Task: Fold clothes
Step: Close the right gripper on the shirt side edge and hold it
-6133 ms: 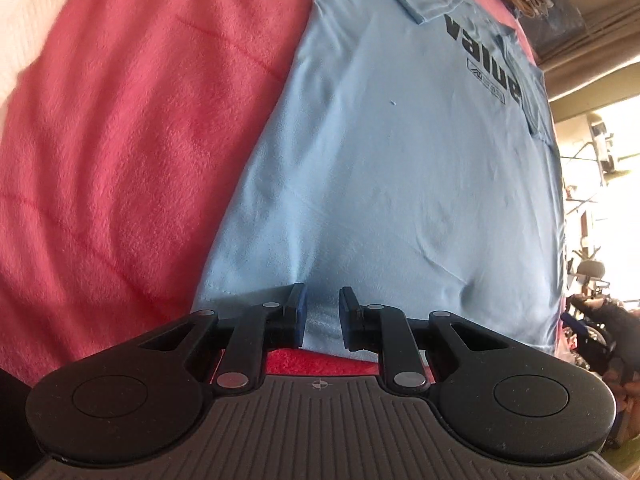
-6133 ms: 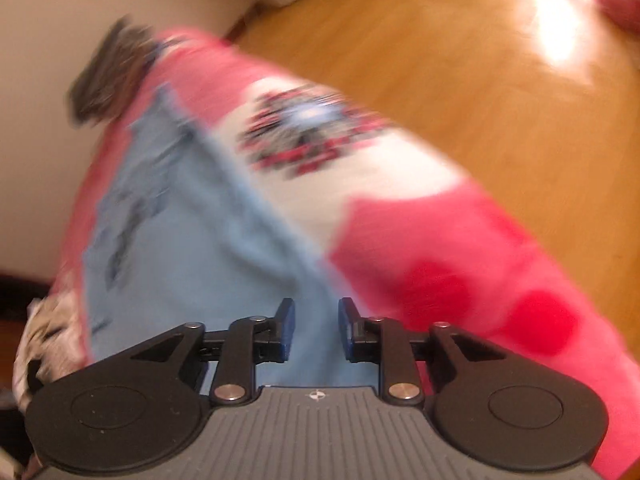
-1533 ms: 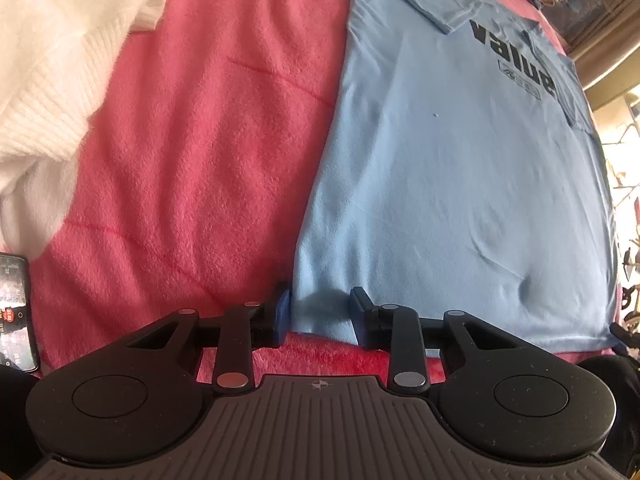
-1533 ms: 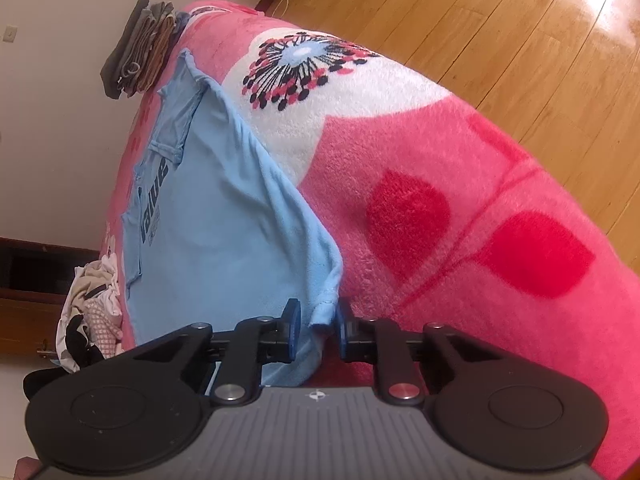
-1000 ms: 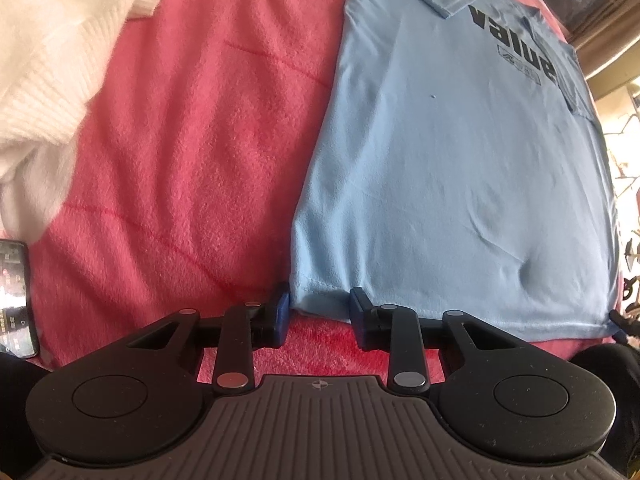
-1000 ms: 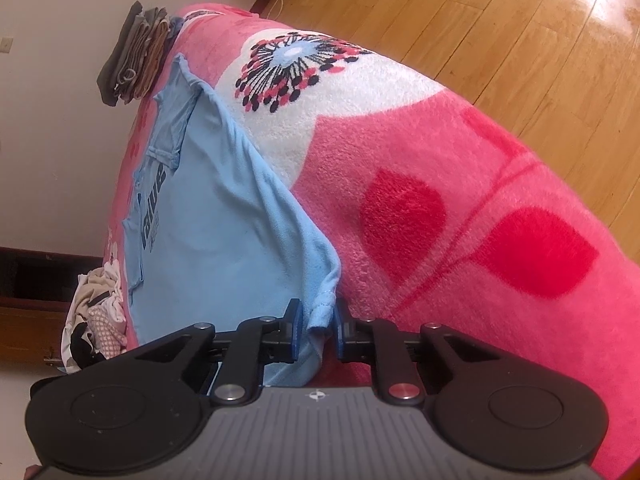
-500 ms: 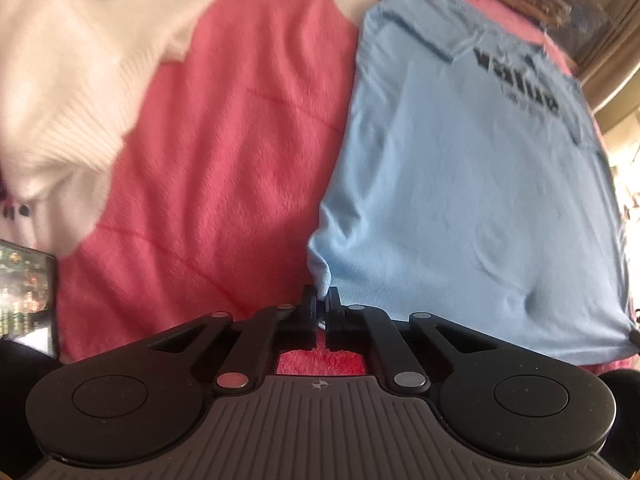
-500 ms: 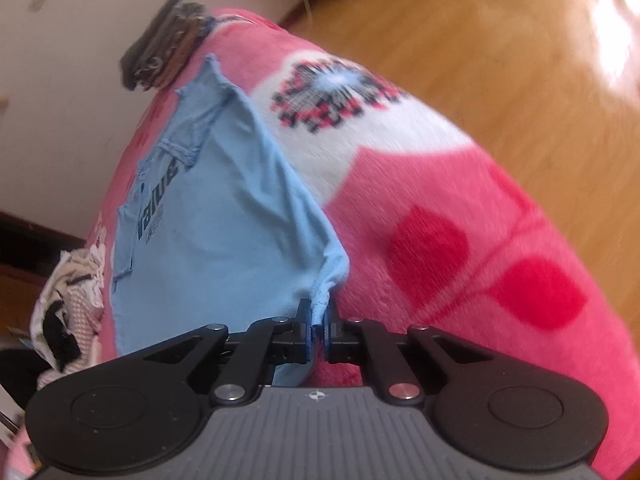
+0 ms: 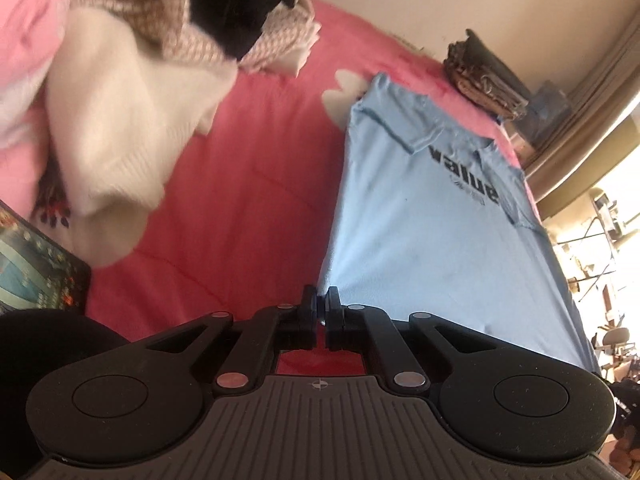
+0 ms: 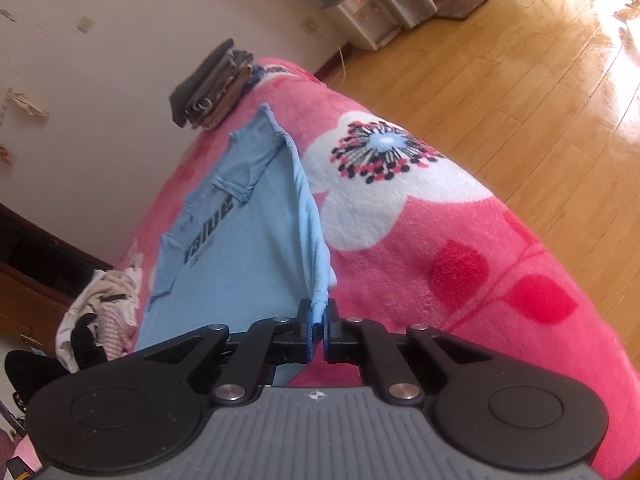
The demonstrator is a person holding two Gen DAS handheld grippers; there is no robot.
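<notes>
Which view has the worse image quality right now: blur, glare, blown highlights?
Left wrist: white sweater smeared by motion blur, window area at the right edge blown out, strong fisheye bending. Right wrist: sharper overall, blue T-shirt and flower print crisp, but sun glare washes out the wood floor at upper right.

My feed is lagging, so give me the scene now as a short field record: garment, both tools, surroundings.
garment: light blue T-shirt, print side up, sleeves folded in, on pink blanket
left tool: shut on one hem corner
right tool: shut on the other hem corner, edge lifted
folded stack: beyond the collar
unfolded pile: left of the shirt
</notes>
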